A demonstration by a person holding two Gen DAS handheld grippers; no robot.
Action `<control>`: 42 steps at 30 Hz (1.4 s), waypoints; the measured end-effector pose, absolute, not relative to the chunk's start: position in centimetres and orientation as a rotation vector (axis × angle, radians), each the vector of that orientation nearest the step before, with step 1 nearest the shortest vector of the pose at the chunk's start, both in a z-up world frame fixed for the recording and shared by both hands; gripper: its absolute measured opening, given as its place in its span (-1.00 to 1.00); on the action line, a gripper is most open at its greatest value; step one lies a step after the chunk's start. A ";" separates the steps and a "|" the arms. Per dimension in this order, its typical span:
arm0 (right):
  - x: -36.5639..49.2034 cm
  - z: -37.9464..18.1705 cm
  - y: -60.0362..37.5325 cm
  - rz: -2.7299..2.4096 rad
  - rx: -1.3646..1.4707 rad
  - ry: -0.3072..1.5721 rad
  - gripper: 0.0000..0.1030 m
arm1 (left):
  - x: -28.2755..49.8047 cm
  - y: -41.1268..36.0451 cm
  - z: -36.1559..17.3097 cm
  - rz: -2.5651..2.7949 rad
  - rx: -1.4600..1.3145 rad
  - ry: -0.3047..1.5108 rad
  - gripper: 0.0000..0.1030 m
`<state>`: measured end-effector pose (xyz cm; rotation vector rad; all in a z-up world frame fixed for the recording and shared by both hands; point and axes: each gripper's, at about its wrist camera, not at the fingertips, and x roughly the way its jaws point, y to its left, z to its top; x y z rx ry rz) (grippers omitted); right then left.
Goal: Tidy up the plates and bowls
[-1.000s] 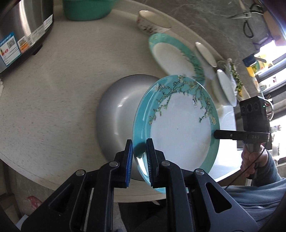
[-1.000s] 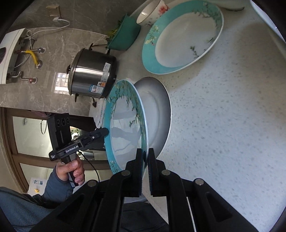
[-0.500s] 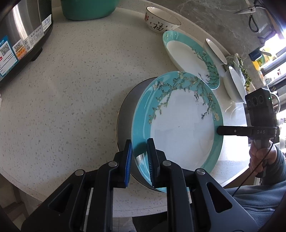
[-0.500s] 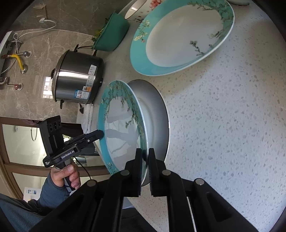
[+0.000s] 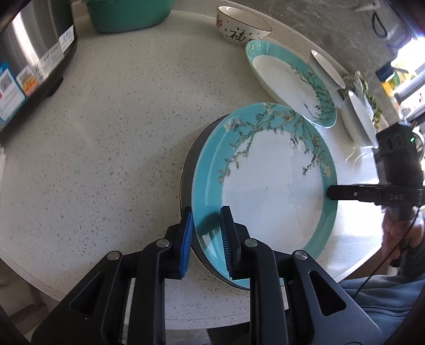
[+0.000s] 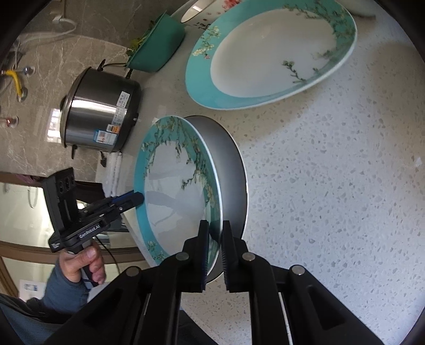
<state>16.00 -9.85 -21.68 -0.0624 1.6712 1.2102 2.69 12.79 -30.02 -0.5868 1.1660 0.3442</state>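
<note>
A teal-rimmed plate with a blossom pattern [image 5: 268, 183] is held between both grippers just above the speckled round table [image 5: 119, 132]; it also shows in the right wrist view [image 6: 175, 196]. My left gripper [image 5: 205, 233] is shut on its near rim. My right gripper [image 6: 213, 236] is shut on the opposite rim and shows in the left wrist view [image 5: 332, 192]. A second matching plate [image 5: 287, 79] lies on the table behind; it fills the top of the right wrist view [image 6: 271, 53].
A steel rice cooker [image 5: 29, 58] stands at the back left, a green basin [image 5: 127, 13] and a white bowl with a red character [image 5: 241, 29] at the back. Small white dishes [image 5: 358, 116] sit at the right edge. The table edge is near.
Both grippers have lowered the plate toward the table and moved it right, closer to the second teal plate. Its shadow has shrunk under it. Both grips are unchanged.
</note>
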 end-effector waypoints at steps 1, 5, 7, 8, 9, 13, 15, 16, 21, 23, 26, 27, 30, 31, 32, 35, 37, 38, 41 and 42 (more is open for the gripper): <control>15.9 -21.5 -9.7 1.208 -0.082 1.658 -0.77 | 2.9 12.5 -30.0 0.351 -0.564 1.168 -0.60; 15.3 -20.9 -9.6 1.176 -0.143 1.600 -0.74 | 3.4 12.0 -30.0 0.367 -0.529 1.173 -0.57; 14.8 -20.5 -9.4 1.158 -0.186 1.565 -0.71 | 3.8 11.6 -30.0 0.373 -0.490 1.185 -0.55; 14.6 -20.3 -9.2 1.148 -0.218 1.542 -0.70 | 3.9 11.4 -30.0 0.376 -0.475 1.190 -0.55; 14.3 -20.0 -9.0 1.138 -0.253 1.517 -0.68 | 4.0 11.2 -30.0 0.379 -0.460 1.195 -0.55; 13.1 -19.3 -8.6 1.113 -0.352 1.449 -0.61 | 4.5 10.5 -30.0 0.392 -0.417 1.206 -0.55; 12.4 -19.1 -8.4 1.109 -0.395 1.417 -0.56 | 4.7 10.3 -30.1 0.403 -0.406 1.212 -0.55; 12.0 -19.0 -8.2 1.106 -0.425 1.397 -0.54 | 4.9 10.1 -30.1 0.408 -0.406 1.214 -0.51; 10.7 -18.8 -7.4 1.135 -0.549 1.297 -0.41 | 4.9 10.0 -30.2 0.437 -0.415 1.208 -0.49; 10.2 -18.8 -7.2 1.153 -0.590 1.251 -0.36 | 4.6 10.1 -30.2 0.455 -0.435 1.189 -0.44; 9.8 -18.8 -6.9 1.171 -0.638 1.197 -0.32 | 4.5 9.9 -30.3 0.474 -0.440 1.182 -0.44; 9.7 -18.8 -7.0 1.181 -0.653 1.183 -0.30 | 4.5 9.9 -30.3 0.478 -0.441 1.184 -0.44; 9.0 -18.8 -7.2 1.193 -0.714 1.113 -0.25 | 4.7 9.8 -30.3 0.495 -0.440 1.197 -0.44; 8.6 -18.8 -7.3 1.190 -0.737 1.089 -0.24 | 4.7 9.9 -30.3 0.502 -0.459 1.192 -0.44; 8.4 -18.9 -7.2 1.185 -0.762 1.066 -0.24 | 4.7 10.0 -30.3 0.504 -0.474 1.187 -0.44; 7.9 -19.0 -7.3 1.181 -0.796 1.026 -0.24 | 4.4 10.3 -30.3 0.503 -0.512 1.183 -0.43; 7.9 -19.0 -7.3 1.171 -0.784 1.031 -0.24 | 4.3 10.5 -29.9 0.492 -0.516 1.176 -0.43; 8.0 -19.0 -7.3 1.167 -0.777 1.036 -0.24 | 4.2 10.6 -29.4 0.488 -0.512 1.160 -0.43; 8.7 -18.3 -7.6 1.153 -0.672 1.071 -0.22 | 4.3 11.6 -27.2 0.445 -0.527 1.075 -0.25; 9.6 -17.7 -8.0 1.160 -0.578 1.117 -0.11 | 4.5 12.0 -26.5 0.411 -0.538 1.044 0.34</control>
